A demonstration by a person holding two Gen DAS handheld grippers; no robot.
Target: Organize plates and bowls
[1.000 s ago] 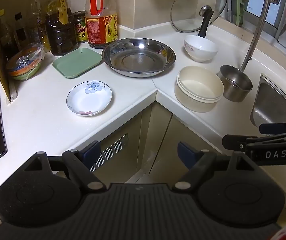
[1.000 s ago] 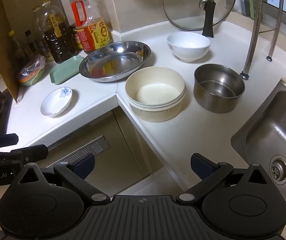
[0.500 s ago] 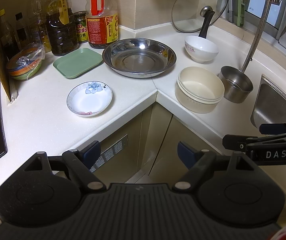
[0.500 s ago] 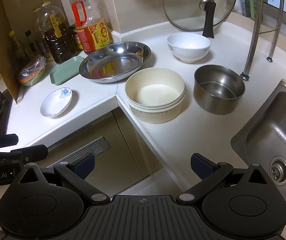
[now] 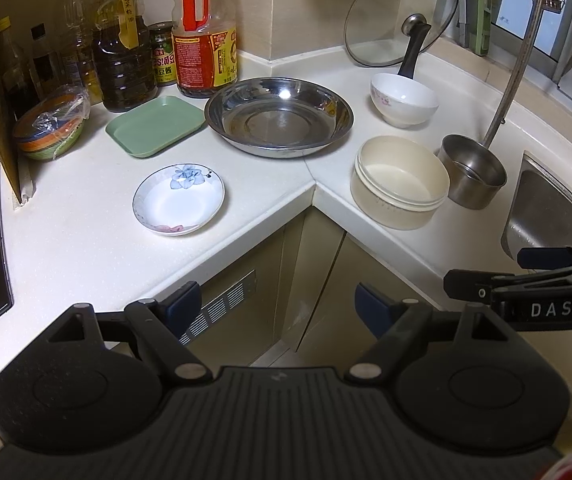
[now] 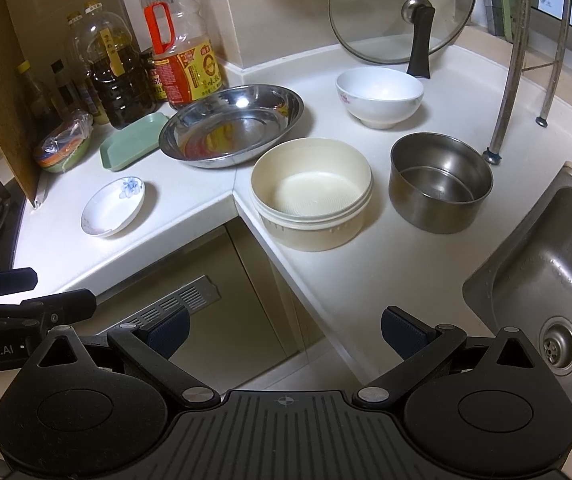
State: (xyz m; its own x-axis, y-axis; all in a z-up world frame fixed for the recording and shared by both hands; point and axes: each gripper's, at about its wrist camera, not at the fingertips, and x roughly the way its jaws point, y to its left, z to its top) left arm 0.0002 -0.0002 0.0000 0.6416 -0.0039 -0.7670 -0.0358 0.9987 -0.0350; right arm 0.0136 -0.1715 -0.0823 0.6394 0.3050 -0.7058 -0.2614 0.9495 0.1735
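At the counter's inner corner: steel basin, cream bowl, flowered saucer, all unmoved since a second ago. Left gripper and right gripper: fingers spread, empty, short of the front edge. No organizing begun.

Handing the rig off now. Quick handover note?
Left gripper open, empty, held off the counter edge. Right gripper the same.
On the counter, all separate: flowered saucer, green tray, steel basin, white bowl, cream bowls already nested, small steel pot.
Done: nothing visibly grouped beyond that cream pair.
Left: gather and stack everything.
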